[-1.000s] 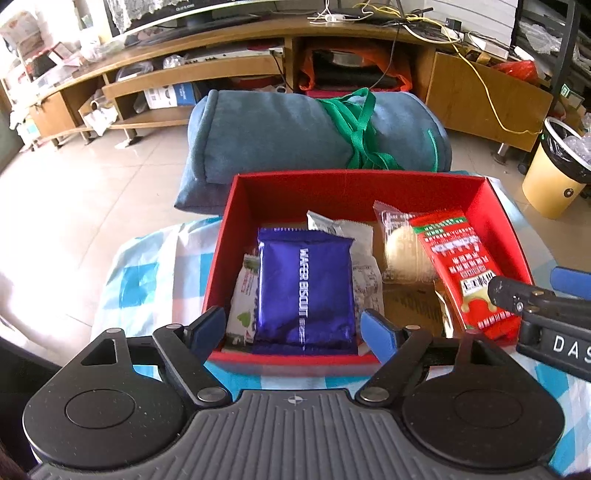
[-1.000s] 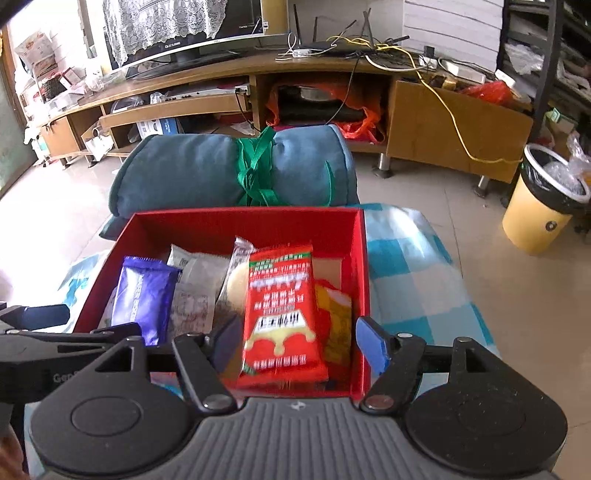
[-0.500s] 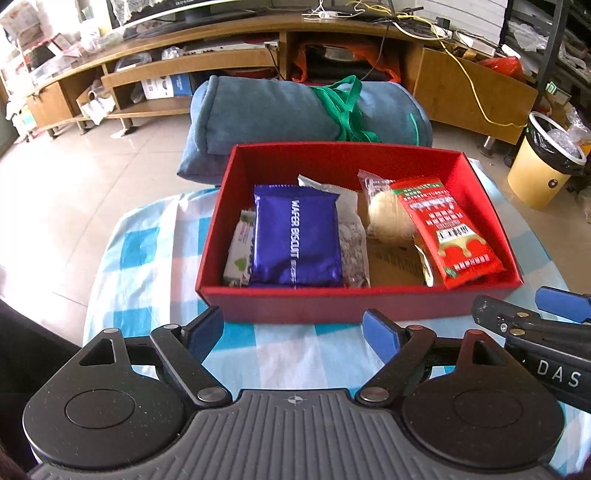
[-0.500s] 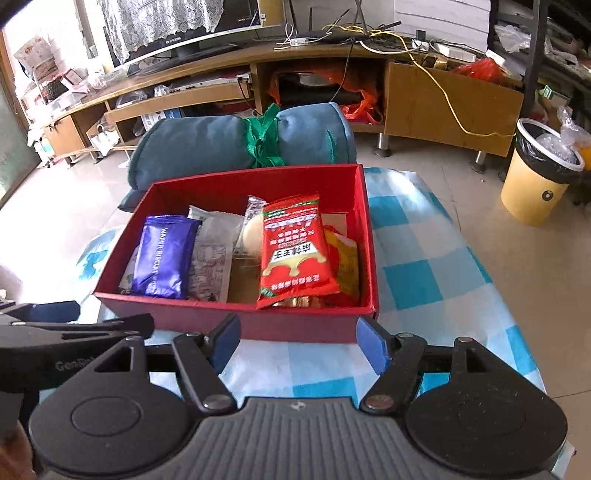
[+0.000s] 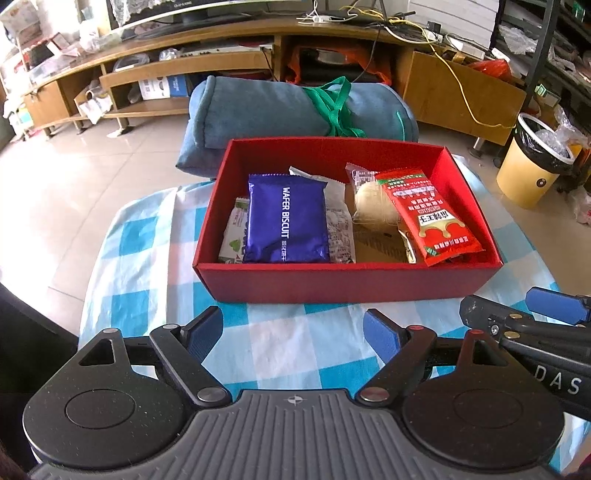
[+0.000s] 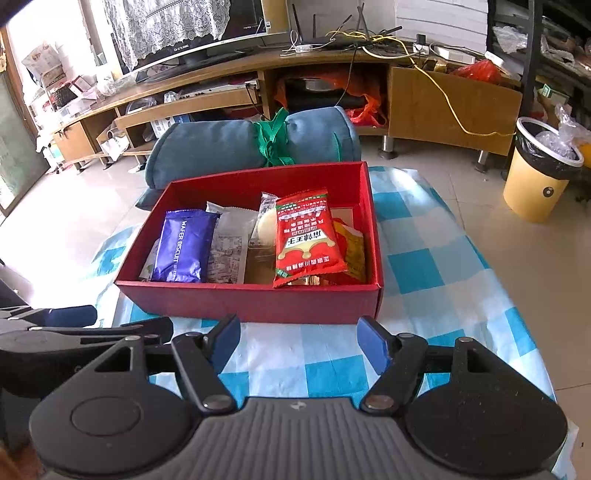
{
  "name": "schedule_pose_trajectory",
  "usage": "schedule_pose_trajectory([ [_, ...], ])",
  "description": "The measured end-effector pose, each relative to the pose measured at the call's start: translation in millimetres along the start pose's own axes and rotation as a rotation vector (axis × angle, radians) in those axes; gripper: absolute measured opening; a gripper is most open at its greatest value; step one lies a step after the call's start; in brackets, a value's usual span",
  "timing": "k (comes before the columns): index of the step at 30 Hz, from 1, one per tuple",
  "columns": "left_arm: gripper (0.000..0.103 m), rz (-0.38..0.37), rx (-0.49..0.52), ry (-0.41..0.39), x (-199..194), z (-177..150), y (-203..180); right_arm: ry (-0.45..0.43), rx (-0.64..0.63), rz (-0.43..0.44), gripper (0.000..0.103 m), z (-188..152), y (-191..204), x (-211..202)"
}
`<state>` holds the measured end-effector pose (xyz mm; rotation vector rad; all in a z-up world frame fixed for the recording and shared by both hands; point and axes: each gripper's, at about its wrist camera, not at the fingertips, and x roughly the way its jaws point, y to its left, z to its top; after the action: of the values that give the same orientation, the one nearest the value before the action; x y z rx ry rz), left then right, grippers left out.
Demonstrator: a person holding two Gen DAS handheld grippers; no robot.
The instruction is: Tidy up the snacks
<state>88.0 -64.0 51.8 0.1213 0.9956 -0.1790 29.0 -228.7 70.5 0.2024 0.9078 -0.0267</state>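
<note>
Red box (image 5: 347, 284) sits packed: purple wafer biscuit pack (image 5: 286, 221), red sachet (image 5: 428, 214), a wrapped bun (image 5: 373, 203). Left gripper (image 5: 293, 328) and right gripper (image 6: 299, 338) both hang released over the checked cloth (image 5: 155, 236); nothing held.

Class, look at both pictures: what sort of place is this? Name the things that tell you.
Most likely a home living room: a long wooden TV cabinet with a television, a tiled floor, and a yellow waste bin.

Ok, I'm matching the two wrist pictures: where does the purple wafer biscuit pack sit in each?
Left wrist: purple wafer biscuit pack lies centre-left in the red box.
Right wrist: the pack lies at the box's left end.
Shared landmark: the red snack packet lies right of it in both.
</note>
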Motion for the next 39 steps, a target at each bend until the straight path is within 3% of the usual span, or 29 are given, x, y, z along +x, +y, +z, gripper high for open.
schedule_pose_trajectory([
  [19,0.088,-0.032,0.011,-0.023,-21.5,-23.9,1.4,0.001,0.028,0.002,0.065,-25.5,-3.4,-21.2],
  [39,0.088,-0.019,0.029,-0.043,-39.7,-54.6,5.1,0.010,0.006,0.013,0.065,-53.3,5.3,-39.1],
])
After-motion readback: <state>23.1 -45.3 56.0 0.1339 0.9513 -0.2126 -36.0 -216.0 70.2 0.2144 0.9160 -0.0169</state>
